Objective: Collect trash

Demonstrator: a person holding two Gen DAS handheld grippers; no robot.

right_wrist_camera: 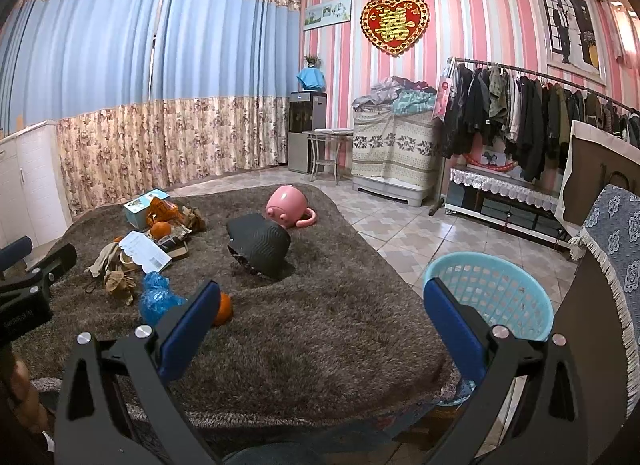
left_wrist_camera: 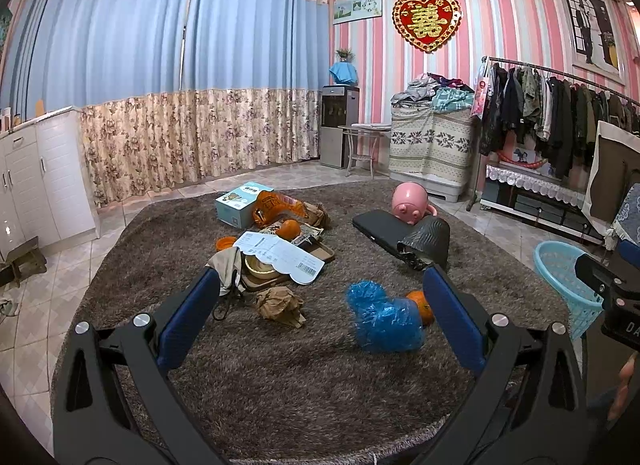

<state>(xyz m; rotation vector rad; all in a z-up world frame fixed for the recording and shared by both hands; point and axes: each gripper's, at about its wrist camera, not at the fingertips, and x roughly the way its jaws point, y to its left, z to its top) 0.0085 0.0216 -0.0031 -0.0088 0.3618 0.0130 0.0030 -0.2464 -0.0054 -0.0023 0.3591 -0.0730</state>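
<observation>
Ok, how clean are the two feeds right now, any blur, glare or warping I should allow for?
Left wrist view: sharp on the carpet, though the blue plastic bag looks smeared; heavy fisheye bends the curtains and the corners go black. Right wrist view: similar bowing, the blue basket is crisp, the near edges darken. Light is even and indoor; no strong glare on either.

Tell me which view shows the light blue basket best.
The right wrist view: the light blue basket shows its whole rim and mesh wall, standing on the tiled floor beside the rug, behind the open right claw. The left wrist view catches only part of it near the frame's right edge.
</observation>
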